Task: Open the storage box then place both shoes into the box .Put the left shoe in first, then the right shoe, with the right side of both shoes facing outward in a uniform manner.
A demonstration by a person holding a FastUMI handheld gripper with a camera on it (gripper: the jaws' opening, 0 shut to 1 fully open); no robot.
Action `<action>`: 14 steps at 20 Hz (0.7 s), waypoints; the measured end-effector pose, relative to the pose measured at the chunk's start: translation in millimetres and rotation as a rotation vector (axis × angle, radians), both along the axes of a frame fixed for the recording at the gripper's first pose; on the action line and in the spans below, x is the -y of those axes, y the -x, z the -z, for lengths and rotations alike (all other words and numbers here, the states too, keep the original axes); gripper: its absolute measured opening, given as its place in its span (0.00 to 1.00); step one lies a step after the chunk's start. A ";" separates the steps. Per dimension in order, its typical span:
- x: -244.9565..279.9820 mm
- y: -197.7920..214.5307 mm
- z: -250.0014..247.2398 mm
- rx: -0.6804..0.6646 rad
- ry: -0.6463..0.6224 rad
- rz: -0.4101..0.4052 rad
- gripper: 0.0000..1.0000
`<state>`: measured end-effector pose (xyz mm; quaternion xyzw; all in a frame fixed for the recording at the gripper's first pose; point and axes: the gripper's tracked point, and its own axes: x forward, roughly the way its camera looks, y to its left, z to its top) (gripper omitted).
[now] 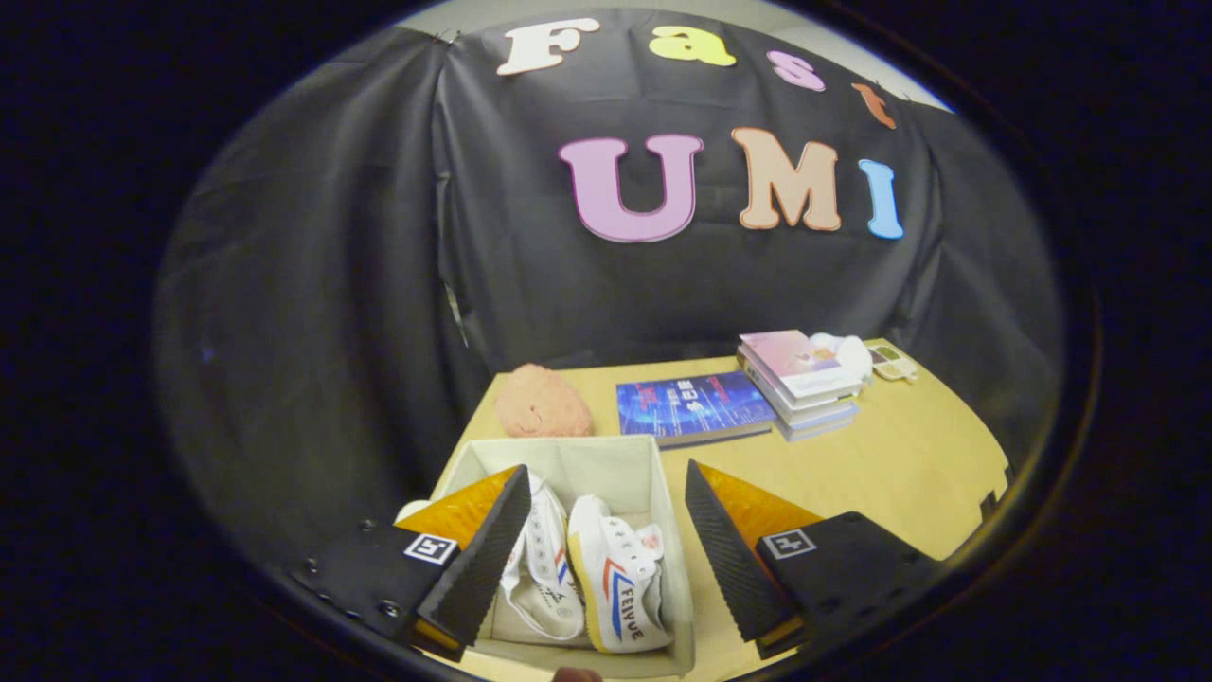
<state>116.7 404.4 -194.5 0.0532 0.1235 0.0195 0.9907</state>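
between the fingers, an open box [653, 474] sits on a table [900, 464] with two shoes inside, standing on edge side by side: one shoe [544, 568] by the left finger, the other shoe [620, 583] beside it, its striped side up. the gripper [606, 549] is spread wide over the box and holds nothing. beyond the box lie a pink lump [542, 403], a blue book [693, 407] and a book stack [800, 384].

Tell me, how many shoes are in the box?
2. Both stand side by side in the open storage box, between the open gripper fingers: one shoe by the left finger, the other shoe beside it.
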 end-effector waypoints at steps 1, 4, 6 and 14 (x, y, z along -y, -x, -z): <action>-4.1 0.9 -13.8 0.031 -0.015 -0.038 1.00; 7.1 9.6 -54.6 0.126 -0.014 -0.112 1.00; 26.6 15.7 -79.9 0.189 -0.009 -0.132 1.00; 148.3 57.9 -161.3 0.390 -0.051 -0.107 0.98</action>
